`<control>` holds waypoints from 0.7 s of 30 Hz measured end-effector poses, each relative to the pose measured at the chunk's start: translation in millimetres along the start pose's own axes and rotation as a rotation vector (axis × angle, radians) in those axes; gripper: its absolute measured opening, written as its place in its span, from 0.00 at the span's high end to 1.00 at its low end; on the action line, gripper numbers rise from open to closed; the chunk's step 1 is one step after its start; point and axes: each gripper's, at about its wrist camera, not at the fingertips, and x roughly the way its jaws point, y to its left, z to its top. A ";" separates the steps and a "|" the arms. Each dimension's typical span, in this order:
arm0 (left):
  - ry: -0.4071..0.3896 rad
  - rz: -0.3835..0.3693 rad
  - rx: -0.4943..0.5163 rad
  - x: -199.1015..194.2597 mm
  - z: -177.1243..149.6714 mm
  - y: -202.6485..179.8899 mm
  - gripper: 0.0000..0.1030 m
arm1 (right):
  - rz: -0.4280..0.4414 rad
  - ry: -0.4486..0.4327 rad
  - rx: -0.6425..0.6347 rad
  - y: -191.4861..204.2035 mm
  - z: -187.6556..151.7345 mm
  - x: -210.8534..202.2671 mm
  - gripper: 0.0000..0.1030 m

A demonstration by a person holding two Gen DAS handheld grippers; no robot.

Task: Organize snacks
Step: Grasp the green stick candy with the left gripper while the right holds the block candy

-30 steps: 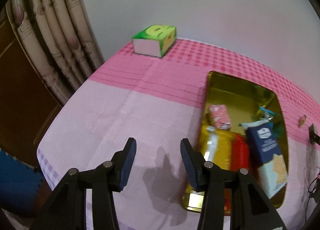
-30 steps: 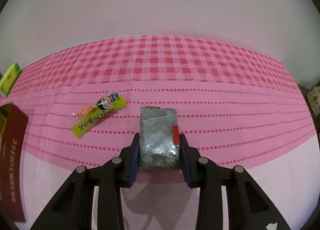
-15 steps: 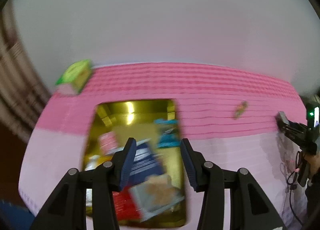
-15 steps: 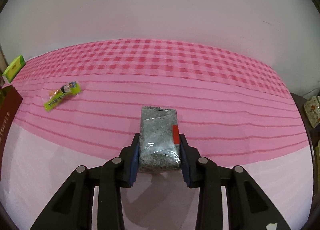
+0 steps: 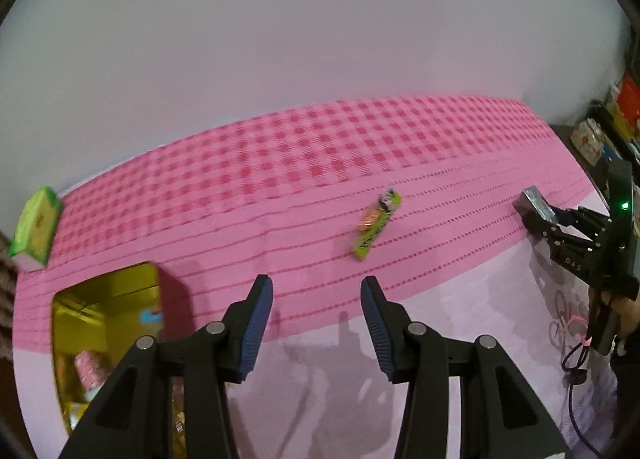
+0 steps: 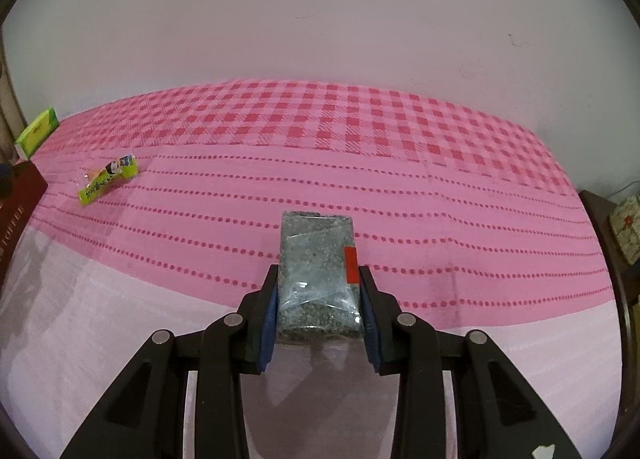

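Two grippers: the right gripper (image 6: pixel 318 311) is clamped on a grey speckled snack pack (image 6: pixel 318 275); the left gripper (image 5: pixel 316 323) gapes apart, a green candy stick (image 5: pixel 376 229) at one o'clock, slightly blurred, the gold tin (image 5: pixel 108 287) at nine.

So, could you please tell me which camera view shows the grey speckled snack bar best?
The right wrist view: the grey speckled snack bar fills the centre, clamped between the right tongs, its clear wrapper and red label plain. The left wrist view shows only its small end at the far right edge, sticking out past those tongs.
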 end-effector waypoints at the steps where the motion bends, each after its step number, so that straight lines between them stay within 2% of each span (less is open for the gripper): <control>1: 0.009 -0.007 0.001 5.8 2.5 -2.4 0.55 | -0.001 0.000 -0.001 0.2 -0.2 -0.1 0.69; 16: 0.102 -0.131 0.086 70.9 31.2 -29.7 0.55 | -0.001 0.000 0.002 0.3 -0.1 0.6 0.68; 21: 0.122 -0.167 0.075 87.8 38.9 -30.3 0.55 | 0.001 0.000 0.007 -0.4 -0.6 0.7 0.68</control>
